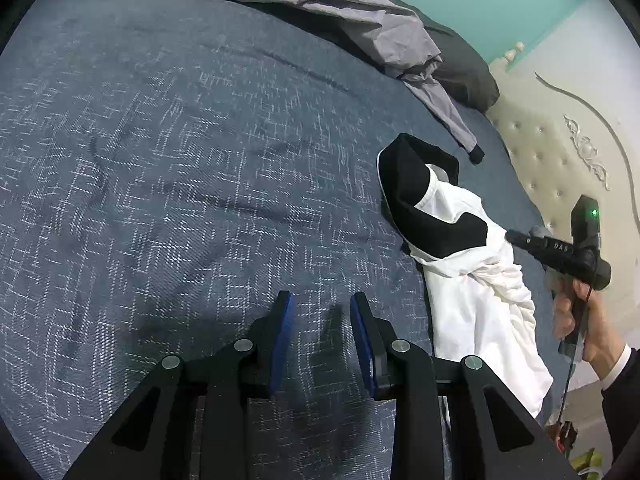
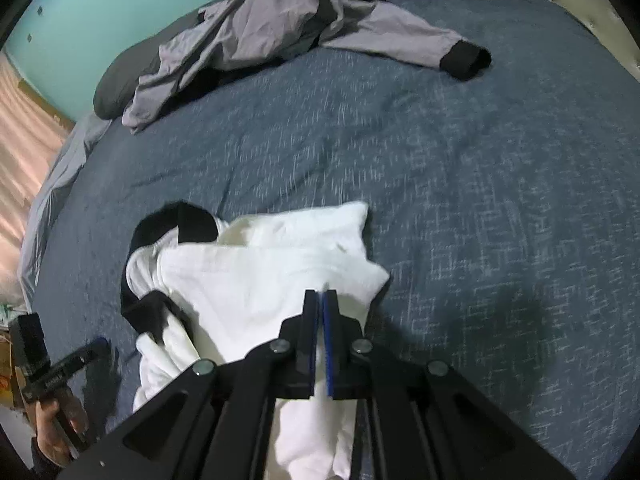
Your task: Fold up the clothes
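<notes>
Right gripper (image 2: 321, 294): jaws together, pinching white cloth of the shirt (image 2: 256, 280), which bunches under and ahead of it on the blue bedspread (image 2: 480, 200). The shirt's black parts lie on the far-left side of the heap. Left gripper (image 1: 322, 300): jaws partly apart, nothing between them, over bare bedspread; the shirt lies well to its right, not touching. Grey jacket (image 2: 260, 40) sprawls at the far edge of the bed, apart from both.
</notes>
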Demonstrator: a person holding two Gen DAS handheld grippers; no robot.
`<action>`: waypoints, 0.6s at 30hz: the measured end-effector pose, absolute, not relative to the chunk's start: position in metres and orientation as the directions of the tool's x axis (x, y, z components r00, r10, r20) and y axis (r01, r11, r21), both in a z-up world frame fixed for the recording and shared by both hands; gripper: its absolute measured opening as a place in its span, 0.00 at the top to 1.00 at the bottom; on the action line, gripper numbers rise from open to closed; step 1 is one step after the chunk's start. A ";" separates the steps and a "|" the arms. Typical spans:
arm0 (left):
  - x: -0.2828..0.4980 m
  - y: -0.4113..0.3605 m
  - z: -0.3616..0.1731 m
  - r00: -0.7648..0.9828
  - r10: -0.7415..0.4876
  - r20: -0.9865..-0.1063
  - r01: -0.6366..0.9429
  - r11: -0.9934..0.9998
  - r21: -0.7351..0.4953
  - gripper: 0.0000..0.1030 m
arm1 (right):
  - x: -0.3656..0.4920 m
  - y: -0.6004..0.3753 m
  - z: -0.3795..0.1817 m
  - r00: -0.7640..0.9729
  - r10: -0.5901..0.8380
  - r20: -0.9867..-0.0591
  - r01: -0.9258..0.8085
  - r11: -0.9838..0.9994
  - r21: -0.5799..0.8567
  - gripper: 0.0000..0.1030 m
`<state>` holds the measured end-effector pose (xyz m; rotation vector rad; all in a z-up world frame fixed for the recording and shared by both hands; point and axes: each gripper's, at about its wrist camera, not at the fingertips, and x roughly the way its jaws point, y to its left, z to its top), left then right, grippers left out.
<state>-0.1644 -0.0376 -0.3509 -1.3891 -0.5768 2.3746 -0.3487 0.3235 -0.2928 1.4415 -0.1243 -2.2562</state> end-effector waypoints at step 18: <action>-0.229 0.005 -0.329 -0.416 0.518 -0.748 -0.104 -0.844 -0.527 0.58 | -0.345 0.314 -0.283 -0.306 -0.576 -0.758 0.352 -0.808 0.472 0.97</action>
